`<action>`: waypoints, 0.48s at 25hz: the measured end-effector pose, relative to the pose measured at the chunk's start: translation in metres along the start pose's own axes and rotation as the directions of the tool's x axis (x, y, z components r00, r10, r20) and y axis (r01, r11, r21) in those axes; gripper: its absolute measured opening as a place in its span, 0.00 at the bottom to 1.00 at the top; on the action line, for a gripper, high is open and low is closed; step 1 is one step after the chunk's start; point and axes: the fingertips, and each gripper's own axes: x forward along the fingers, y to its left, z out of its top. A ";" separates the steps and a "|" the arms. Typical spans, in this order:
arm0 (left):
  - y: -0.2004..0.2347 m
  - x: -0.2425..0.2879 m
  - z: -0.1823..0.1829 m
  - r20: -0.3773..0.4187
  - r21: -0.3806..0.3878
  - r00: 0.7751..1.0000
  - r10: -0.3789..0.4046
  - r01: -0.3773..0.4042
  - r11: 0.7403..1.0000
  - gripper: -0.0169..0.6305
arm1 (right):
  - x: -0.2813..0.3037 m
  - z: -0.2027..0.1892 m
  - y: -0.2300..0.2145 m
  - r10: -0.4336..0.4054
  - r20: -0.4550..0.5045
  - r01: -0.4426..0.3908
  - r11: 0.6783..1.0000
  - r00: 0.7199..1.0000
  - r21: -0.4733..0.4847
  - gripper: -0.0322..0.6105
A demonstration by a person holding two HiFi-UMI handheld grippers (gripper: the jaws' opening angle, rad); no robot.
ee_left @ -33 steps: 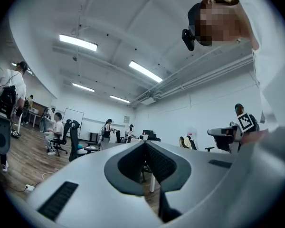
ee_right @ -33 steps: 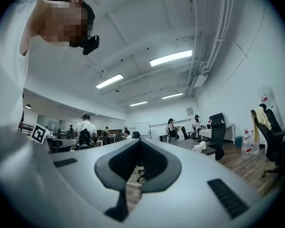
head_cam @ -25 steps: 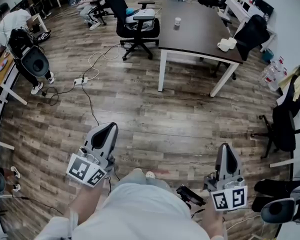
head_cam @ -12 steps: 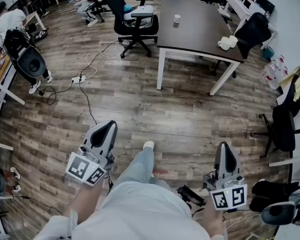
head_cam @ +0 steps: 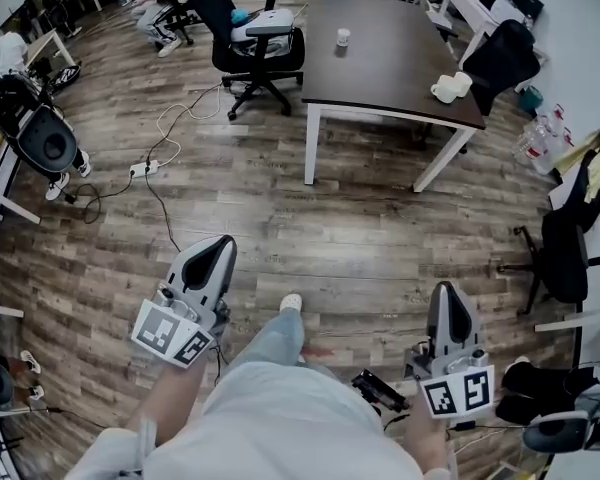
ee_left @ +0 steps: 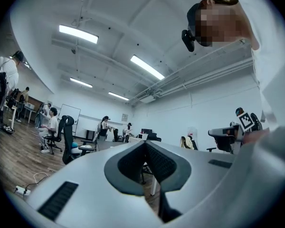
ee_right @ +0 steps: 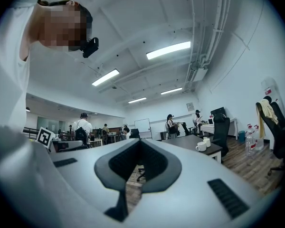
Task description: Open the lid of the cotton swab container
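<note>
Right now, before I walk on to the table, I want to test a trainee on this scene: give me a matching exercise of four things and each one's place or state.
Things:
1. small container
2. white mugs
3. power strip
4. left gripper

Places or states:
a. on the floor, left of the table
b. near the table's right edge
c. alone on the far part of the tabletop
d. shut, empty, held above the floor

Pairs: 1-c, 2-b, 3-a, 4-d
</note>
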 end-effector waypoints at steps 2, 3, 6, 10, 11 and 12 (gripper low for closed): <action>0.013 0.017 -0.006 -0.016 0.002 1.000 -0.002 0.002 1.000 0.05 | 0.020 -0.004 -0.004 0.003 -0.006 -0.003 1.000 1.000 0.001 0.08; 0.020 0.025 -0.010 -0.027 0.003 1.000 -0.001 0.001 1.000 0.05 | 0.030 -0.006 -0.007 0.004 -0.011 -0.004 1.000 1.000 0.003 0.08; 0.044 0.051 -0.019 -0.045 0.001 0.999 0.004 -0.004 1.000 0.05 | 0.064 -0.013 -0.017 0.006 -0.023 -0.006 1.000 1.000 0.010 0.08; 0.078 0.086 -0.021 -0.038 -0.006 0.999 0.004 -0.005 1.000 0.05 | 0.110 -0.018 -0.025 0.011 -0.032 -0.011 1.000 0.999 0.004 0.08; 0.087 0.095 -0.021 -0.036 -0.007 0.999 0.002 -0.002 1.000 0.05 | 0.122 -0.018 -0.027 0.011 -0.032 -0.011 1.000 0.999 0.002 0.08; 0.095 0.105 -0.021 -0.035 -0.007 0.999 -0.001 0.001 1.000 0.05 | 0.134 -0.018 -0.028 0.011 -0.031 -0.011 1.000 0.999 0.001 0.08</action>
